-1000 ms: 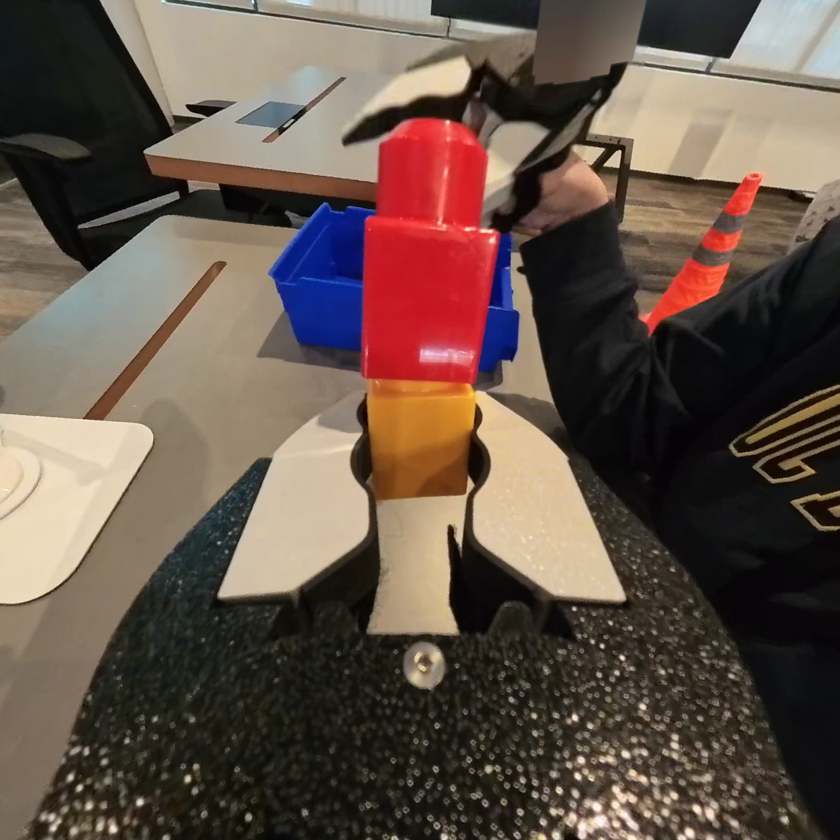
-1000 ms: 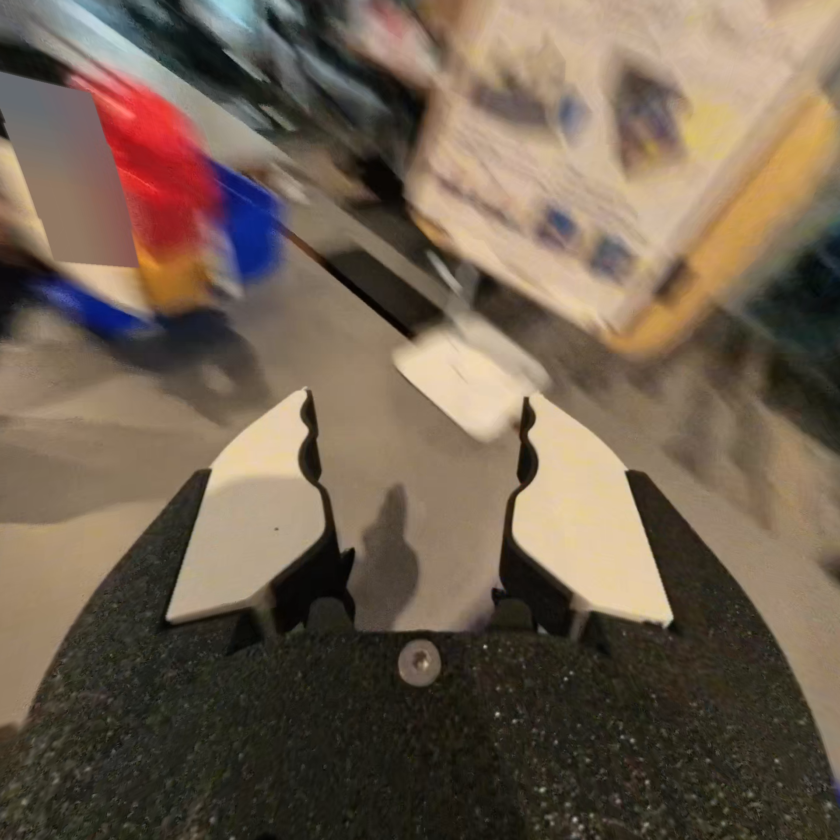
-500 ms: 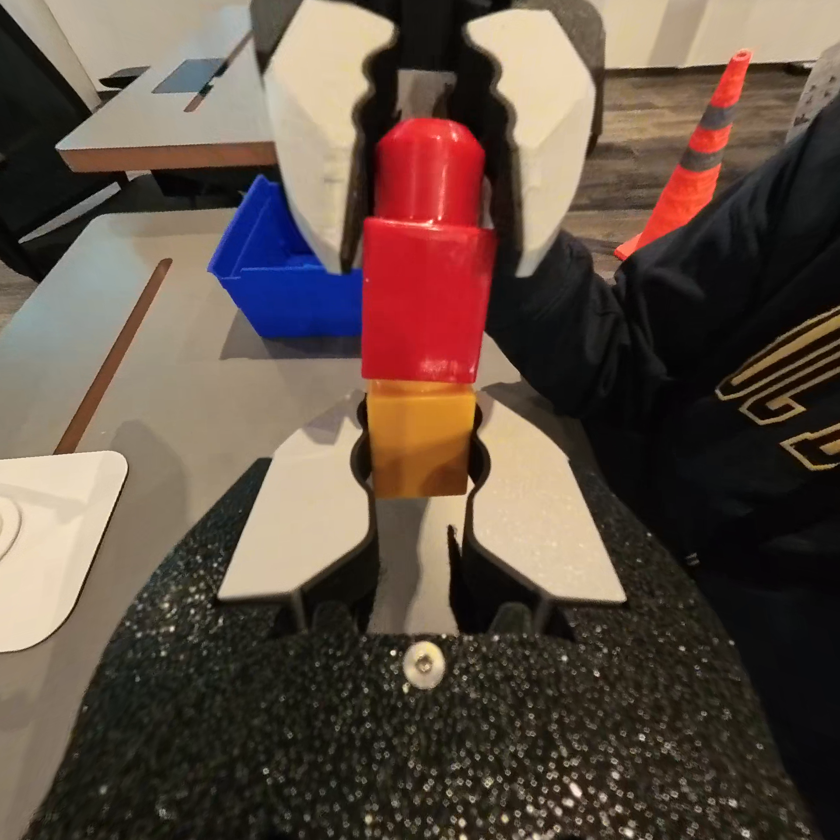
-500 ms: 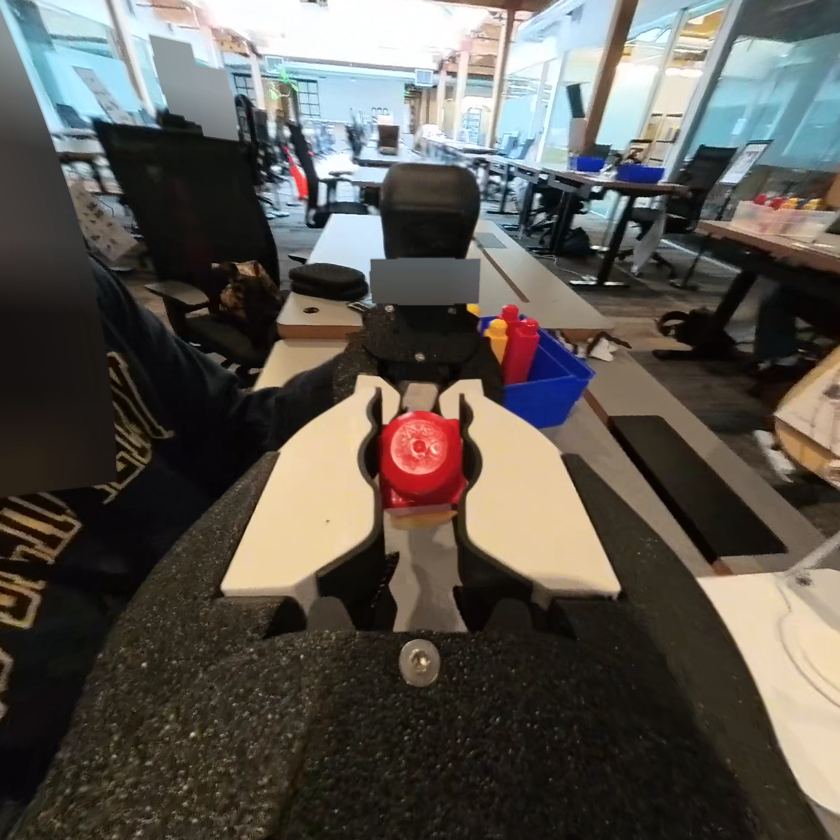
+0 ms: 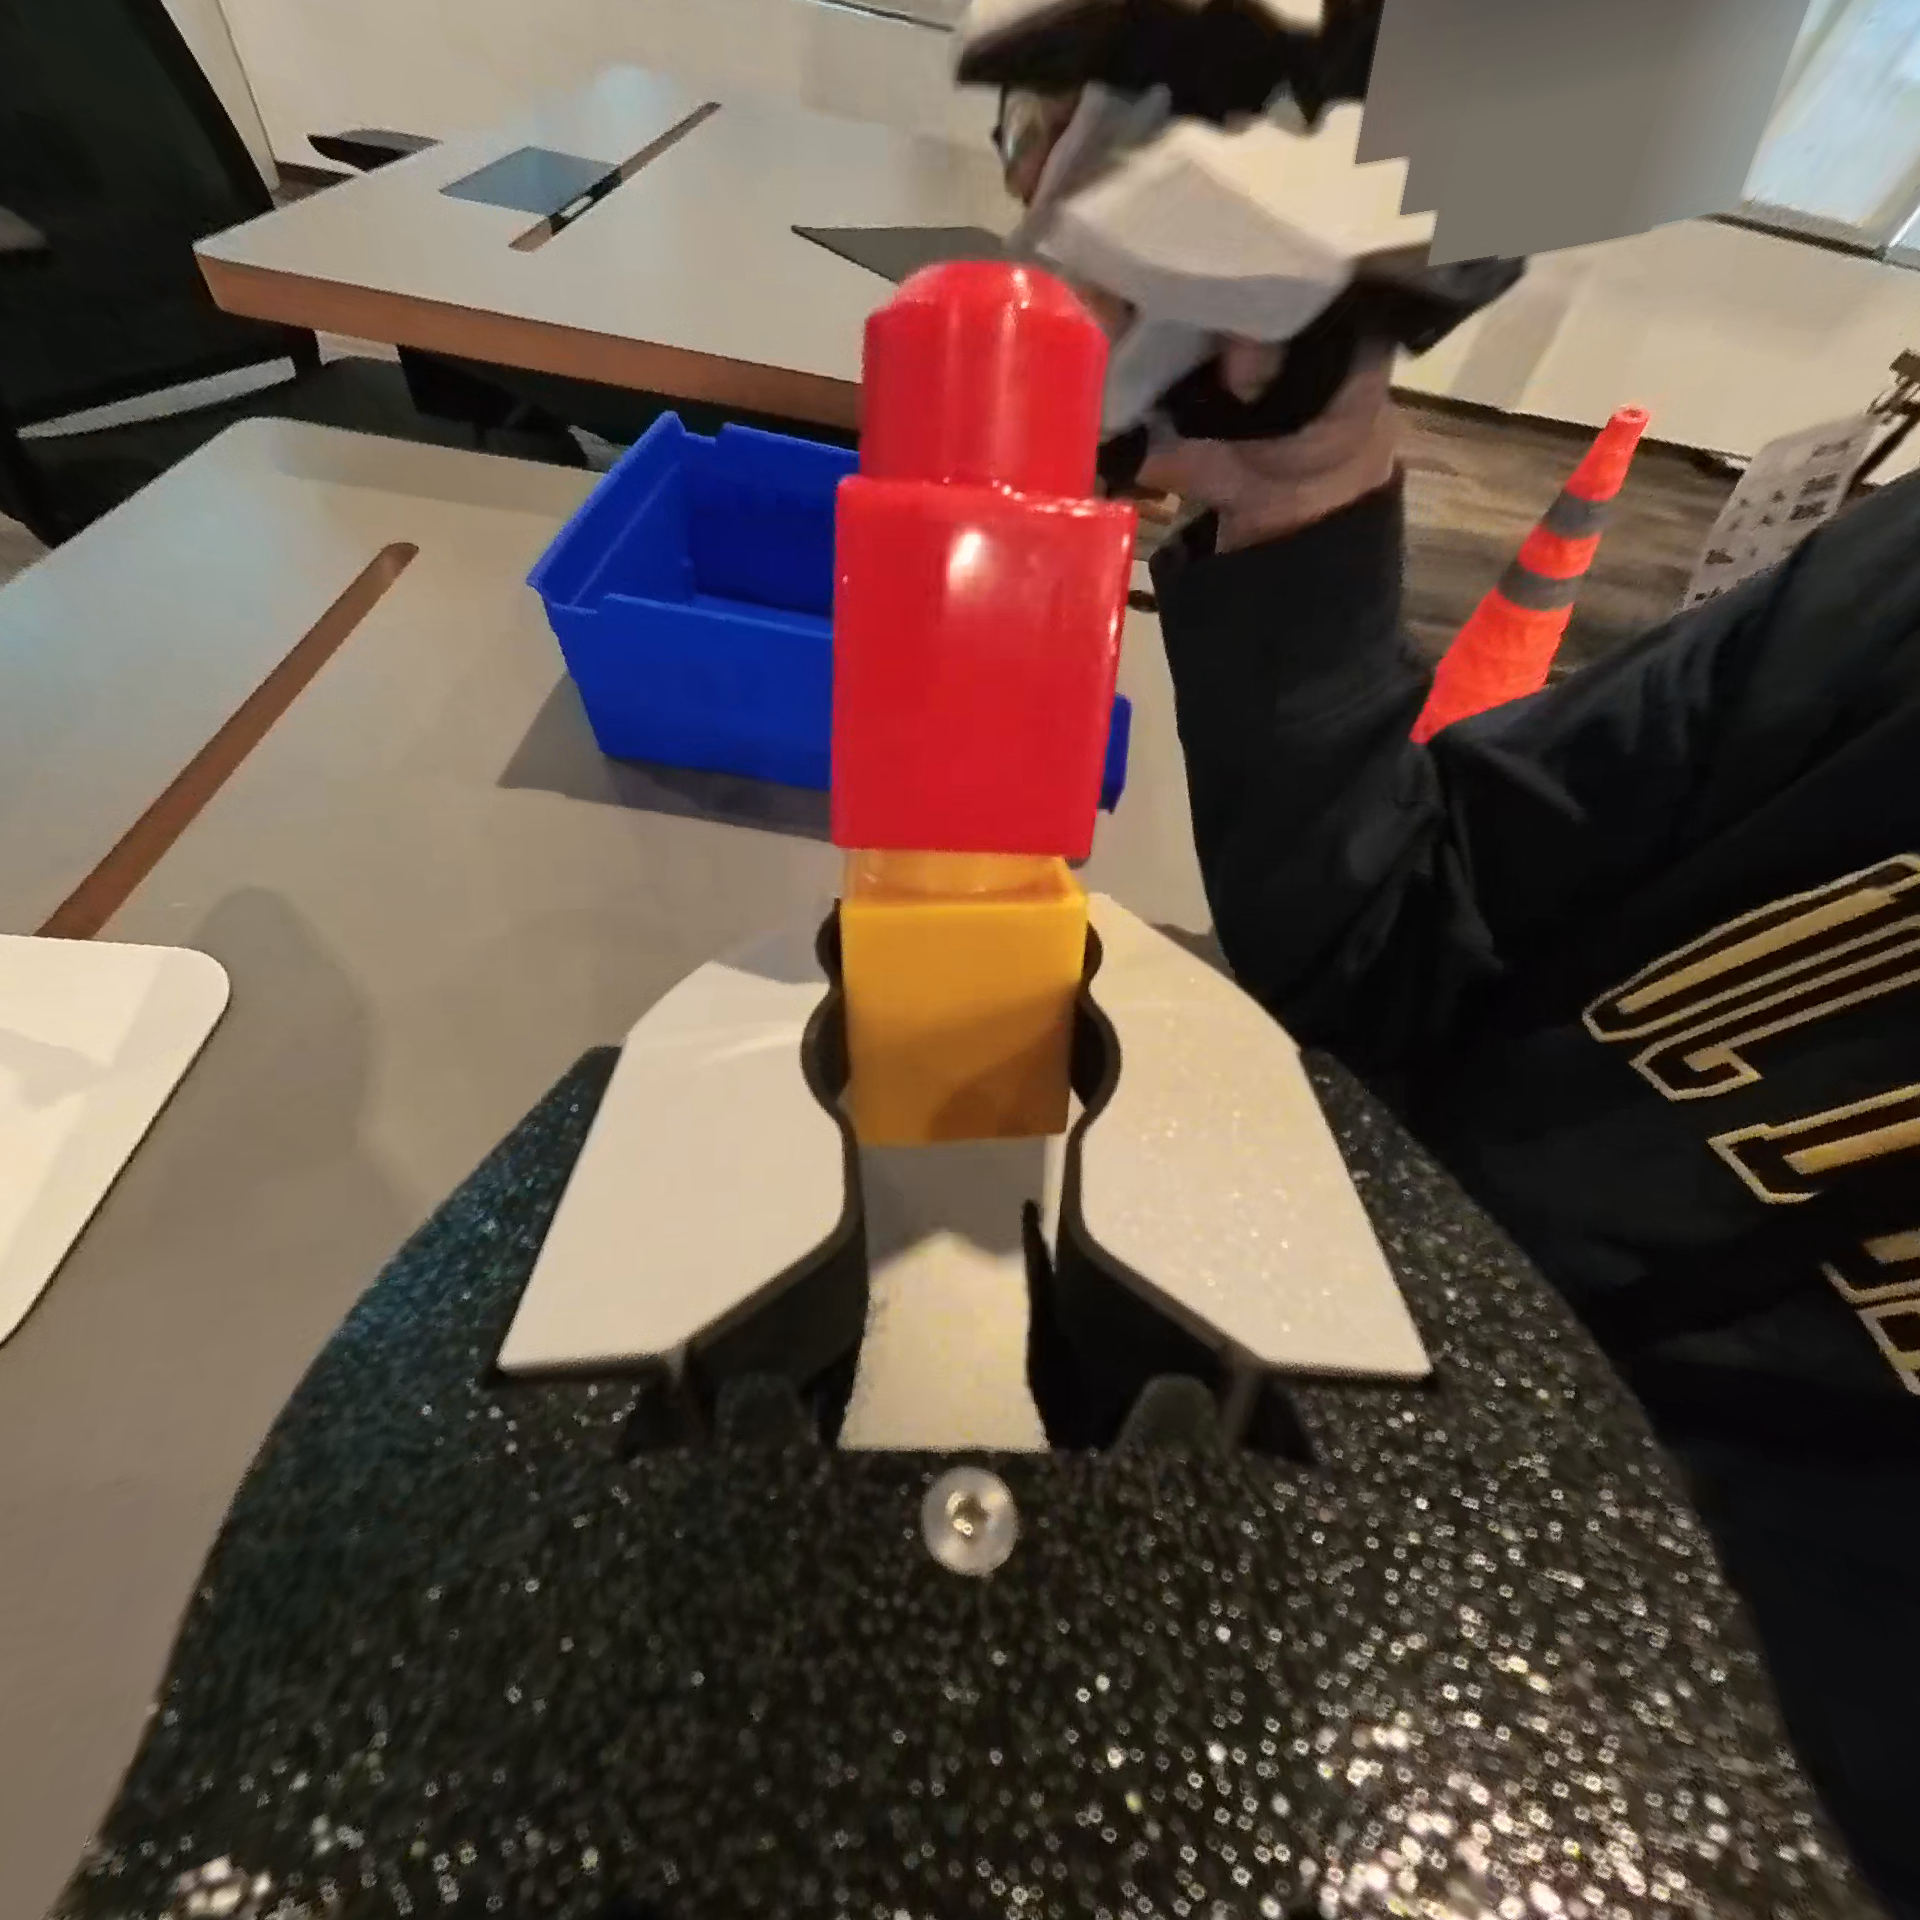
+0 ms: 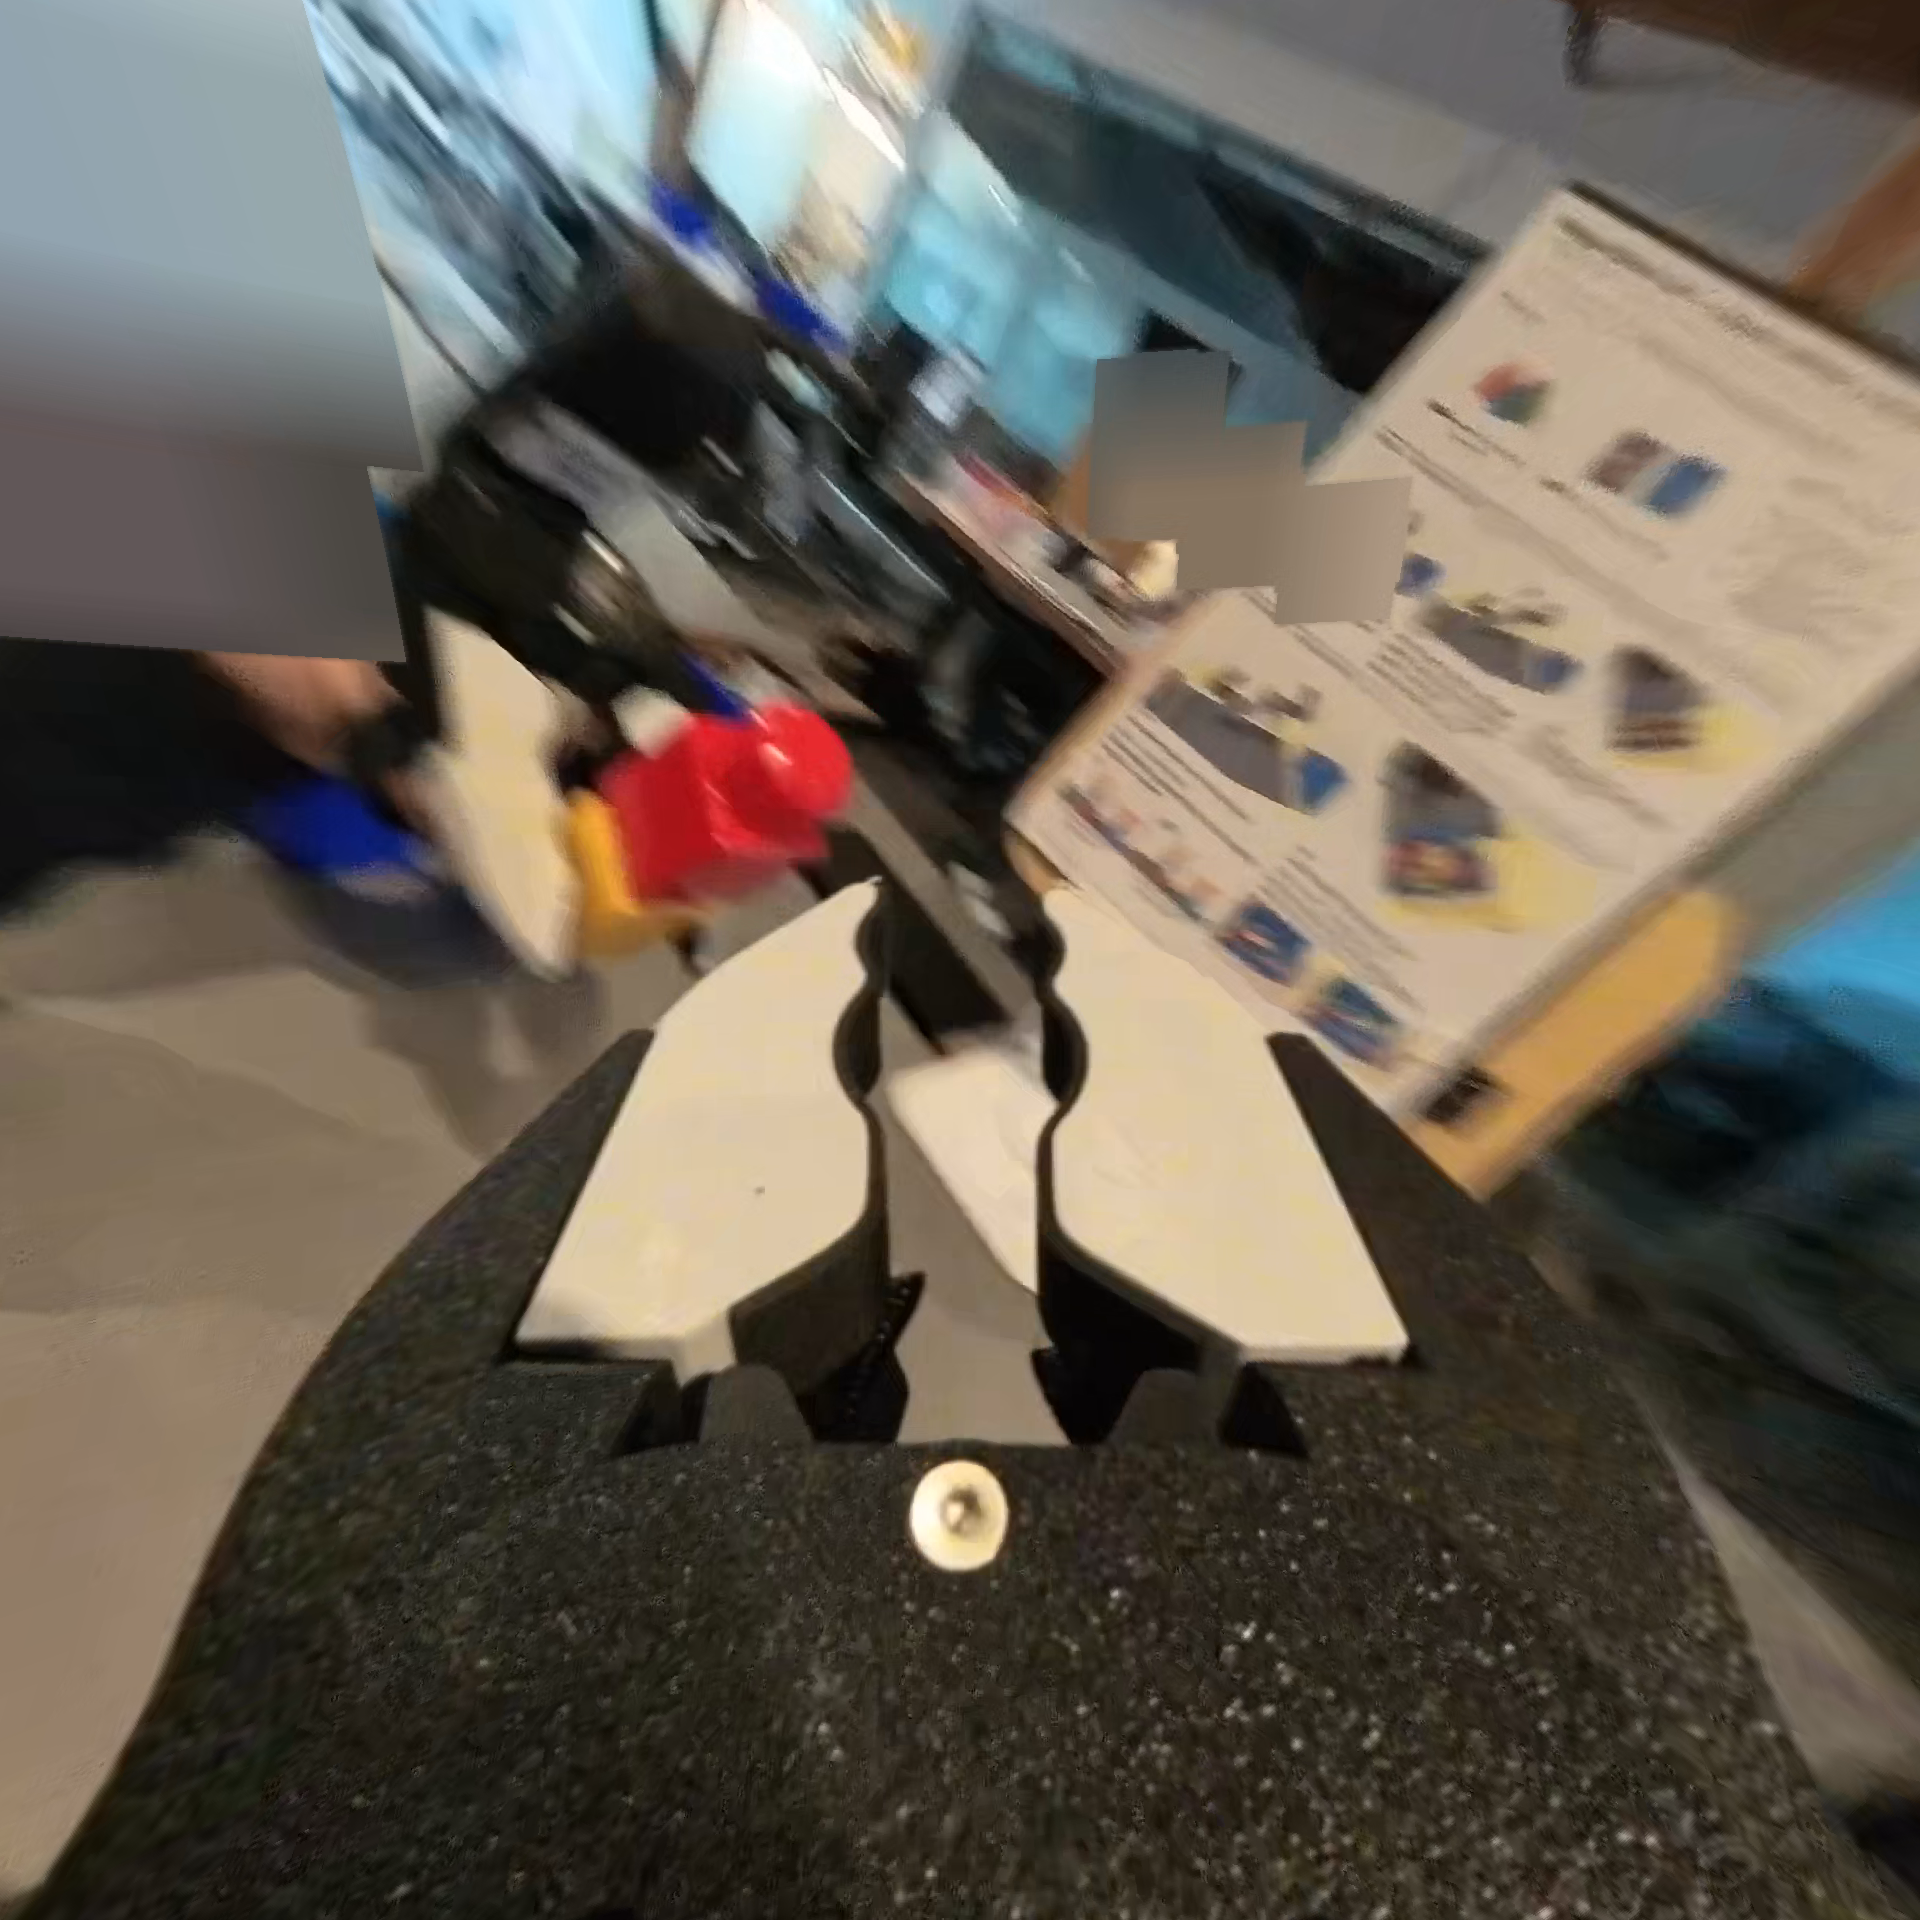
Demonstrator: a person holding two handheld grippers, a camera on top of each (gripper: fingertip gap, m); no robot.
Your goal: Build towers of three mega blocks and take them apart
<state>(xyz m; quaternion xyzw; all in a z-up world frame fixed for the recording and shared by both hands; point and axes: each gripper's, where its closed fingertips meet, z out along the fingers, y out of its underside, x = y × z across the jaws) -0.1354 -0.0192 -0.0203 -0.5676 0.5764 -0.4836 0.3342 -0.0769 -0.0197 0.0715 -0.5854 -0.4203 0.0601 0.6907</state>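
Grey desk (image 5: pixel 312 831) seen under work, blue bin (image 5: pixel 686 665) behind. Yellow block (image 5: pixel 956 1029) clamped between jaws of left gripper (image 5: pixel 956 1039), held above desk; red block (image 5: pixel 977 665) seated on its stud. Right gripper (image 6: pixel 956 997) empty, jaws narrowly parted, held off beside stack. Blocks judged light, rigid, glossy and slippery; flat side faces best pinched, rounded stud avoided.
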